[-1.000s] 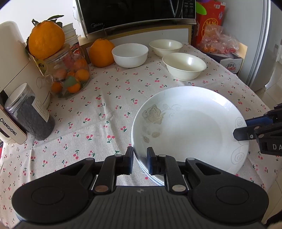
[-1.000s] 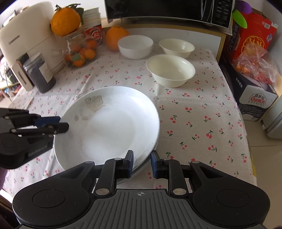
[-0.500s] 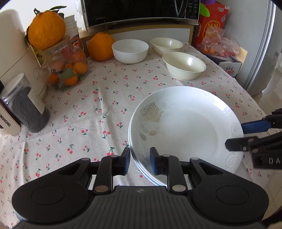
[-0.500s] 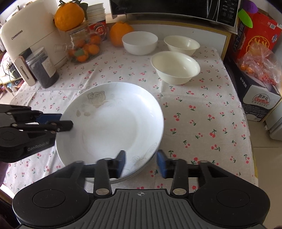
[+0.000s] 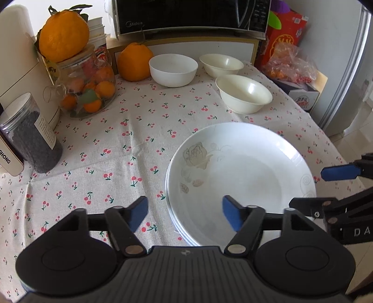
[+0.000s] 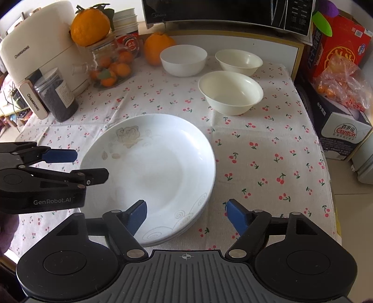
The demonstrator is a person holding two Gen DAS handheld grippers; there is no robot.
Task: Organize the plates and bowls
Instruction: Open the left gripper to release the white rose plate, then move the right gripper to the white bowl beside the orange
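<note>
in the right wrist view a stack of plates (image 6: 149, 172) sits on the bench (image 6: 268, 163) at centre frame. three bowls (image 6: 230, 92) stand above it, toward the upper right, two in a back row and one nearer. a fruit jar (image 6: 112, 67) stands at upper left, with a dark canister (image 6: 56, 98) below and left of it. a microwave (image 6: 228, 14) fills the top edge, behind the bowls.
</note>
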